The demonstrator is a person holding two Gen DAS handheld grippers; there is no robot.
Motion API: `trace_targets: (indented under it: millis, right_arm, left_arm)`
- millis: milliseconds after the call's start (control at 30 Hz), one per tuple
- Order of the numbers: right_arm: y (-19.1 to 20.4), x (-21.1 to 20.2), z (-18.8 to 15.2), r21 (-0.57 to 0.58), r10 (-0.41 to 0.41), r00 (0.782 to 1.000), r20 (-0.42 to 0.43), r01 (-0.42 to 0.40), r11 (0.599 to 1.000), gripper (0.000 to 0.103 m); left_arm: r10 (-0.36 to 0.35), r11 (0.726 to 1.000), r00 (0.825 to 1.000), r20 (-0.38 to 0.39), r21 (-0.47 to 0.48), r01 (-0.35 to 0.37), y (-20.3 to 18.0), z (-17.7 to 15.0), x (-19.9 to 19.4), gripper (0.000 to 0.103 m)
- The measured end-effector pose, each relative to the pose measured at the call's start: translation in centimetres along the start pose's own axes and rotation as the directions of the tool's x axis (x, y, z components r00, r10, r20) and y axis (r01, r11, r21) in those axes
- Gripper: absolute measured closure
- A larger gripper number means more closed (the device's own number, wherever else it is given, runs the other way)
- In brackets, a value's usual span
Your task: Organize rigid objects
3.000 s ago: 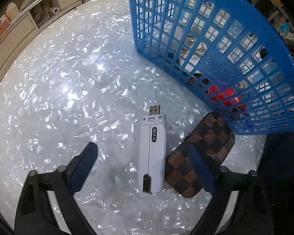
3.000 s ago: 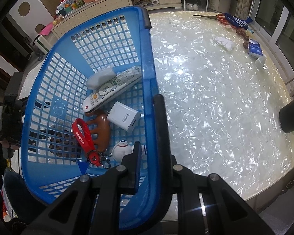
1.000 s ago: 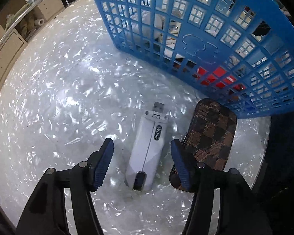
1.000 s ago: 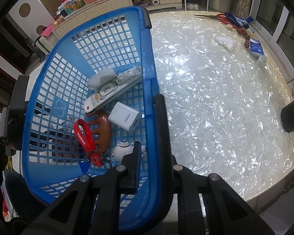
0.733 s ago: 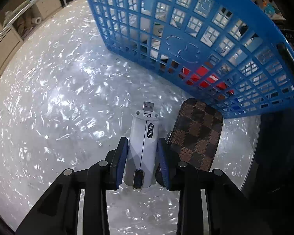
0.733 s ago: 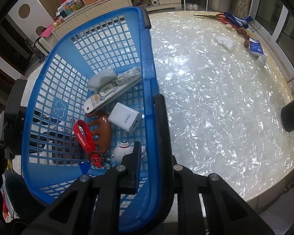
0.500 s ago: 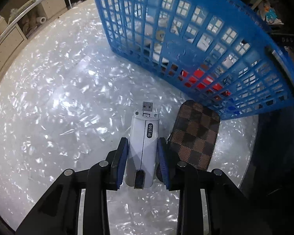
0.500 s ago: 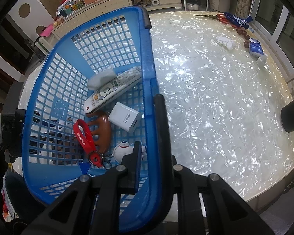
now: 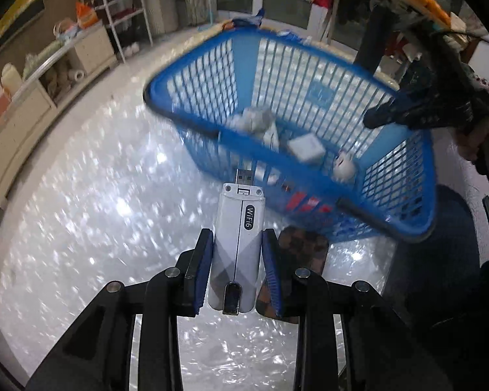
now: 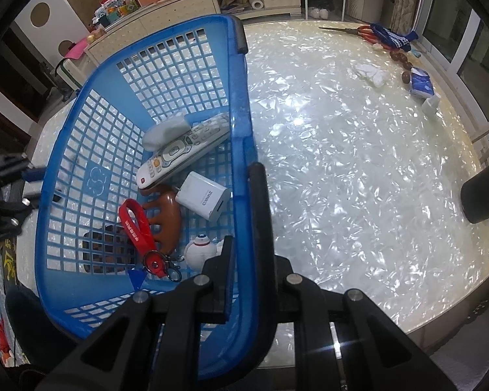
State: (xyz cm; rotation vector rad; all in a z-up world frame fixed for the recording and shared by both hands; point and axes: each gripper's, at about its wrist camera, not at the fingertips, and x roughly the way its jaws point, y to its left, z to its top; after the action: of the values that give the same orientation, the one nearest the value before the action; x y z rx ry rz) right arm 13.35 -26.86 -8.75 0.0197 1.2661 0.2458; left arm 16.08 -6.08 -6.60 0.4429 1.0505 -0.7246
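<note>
Left tongs (image 9: 237, 254) clamped on the white WiFi dongle (image 9: 239, 228), blue pads tight against both its long sides, USB plug pointing fwd toward the blue basket (image 9: 391, 150). Dongle is held up off the pearly tabletop (image 9: 91, 215), just short of the basket's near wall. Below and to the right of it, a brown checkered case (image 9: 304, 244) lies flat on the tabletop beside the basket. Left view is motion-blurred, so the basket contents are fuzzy there.

Right tongs (image 10: 244, 228) closed on the basket's rim (image 10: 243, 150), one finger inside the wall, other outside. Inside the basket, from the right view: a white remote (image 10: 182, 150) w/ a grey-white pouch (image 10: 166, 130) resting against its far end, a white charger block (image 10: 203, 200), a brown wooden piece (image 10: 166, 218), a red strap keychain (image 10: 140, 234), and a small round white figure (image 10: 200, 249) near the inner finger. Far side of the tabletop has scissors (image 10: 348, 31), some small bits.
</note>
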Motion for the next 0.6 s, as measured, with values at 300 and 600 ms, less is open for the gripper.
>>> trace_targets:
  millis: [300, 600]
  right_arm:
    - [0.1, -0.1, -0.1, -0.007, -0.005, 1.000, 0.001, 0.005, 1.000, 0.091]
    - [0.1, 0.1, -0.1, -0.002, 0.013, 1.000, 0.002, -0.013, 1.000, 0.091]
  left_arm:
    - [0.043, 0.997, 0.993, 0.110, 0.060, -0.050, -0.2, 5.6, -4.3, 0.080]
    - [-0.013, 0.992, 0.988, 0.152, 0.127, -0.007, -3.0, 8.7, -3.9, 0.080]
